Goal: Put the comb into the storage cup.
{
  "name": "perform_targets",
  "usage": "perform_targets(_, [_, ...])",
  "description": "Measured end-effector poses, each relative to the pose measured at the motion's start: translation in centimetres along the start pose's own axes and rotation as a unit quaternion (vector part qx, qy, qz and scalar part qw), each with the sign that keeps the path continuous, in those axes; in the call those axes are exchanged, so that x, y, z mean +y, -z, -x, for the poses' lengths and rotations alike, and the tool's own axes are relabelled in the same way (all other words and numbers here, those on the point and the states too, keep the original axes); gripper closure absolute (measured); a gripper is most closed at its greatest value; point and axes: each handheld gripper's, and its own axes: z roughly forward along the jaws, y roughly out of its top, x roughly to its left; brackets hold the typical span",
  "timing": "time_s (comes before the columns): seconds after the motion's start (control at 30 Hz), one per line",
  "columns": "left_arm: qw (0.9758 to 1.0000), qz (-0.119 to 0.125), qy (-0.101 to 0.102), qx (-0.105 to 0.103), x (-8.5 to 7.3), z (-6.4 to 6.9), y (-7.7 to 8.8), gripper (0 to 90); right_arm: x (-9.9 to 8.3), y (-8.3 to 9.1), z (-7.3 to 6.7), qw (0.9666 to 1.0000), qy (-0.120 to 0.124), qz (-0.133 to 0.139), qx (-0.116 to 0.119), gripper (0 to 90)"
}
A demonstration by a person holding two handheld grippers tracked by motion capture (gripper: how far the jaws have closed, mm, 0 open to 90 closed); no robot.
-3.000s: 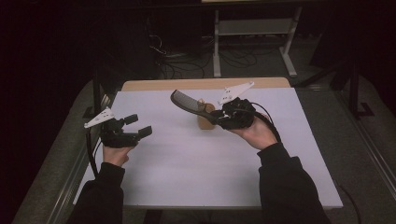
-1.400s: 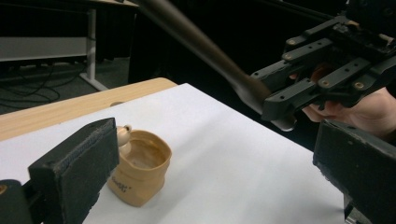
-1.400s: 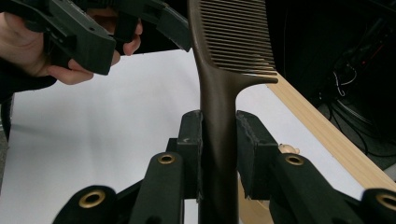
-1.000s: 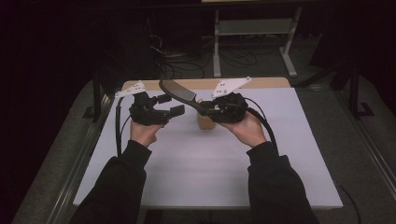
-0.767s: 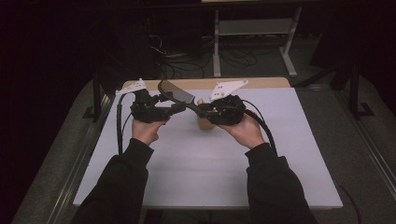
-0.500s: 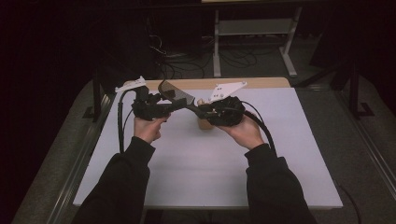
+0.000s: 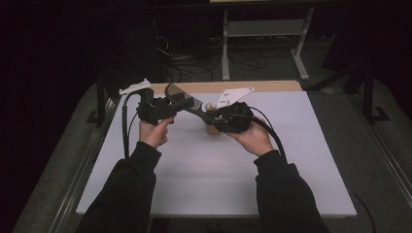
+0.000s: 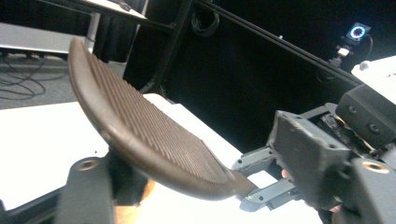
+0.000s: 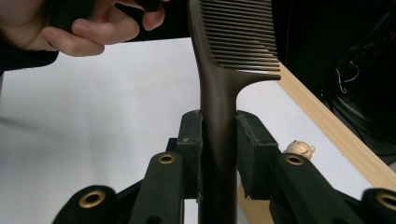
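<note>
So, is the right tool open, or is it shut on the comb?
Shut on the comb: in the right gripper view, the two pads of the right tool press on both sides of its handle.

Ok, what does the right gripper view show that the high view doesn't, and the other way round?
The right gripper view adds close detail: the right gripper's fingers clamped on the brown comb's handle, its separate fine teeth, and the face of a small figurine. The high view adds the dark sleeves, the whole white table, floor cables and a pale metal frame behind. Both share the comb, the table and that gripper.
</note>
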Motion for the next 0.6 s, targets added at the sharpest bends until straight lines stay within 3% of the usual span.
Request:
perform_targets(0.2, [0.9999,-0.013,-0.003,0.01,-0.24,0.06,-0.47,48.9,-0.1,-0.07,-0.08,1.0,0.003,-0.002,-0.003,71.3])
perform_targets(0.6, [0.9997,0.004,0.021,0.008,-0.13,-0.26,-0.32,73.0,-0.45,-0.21,-0.2,0.9999,0.007,-0.001,-0.012,71.3])
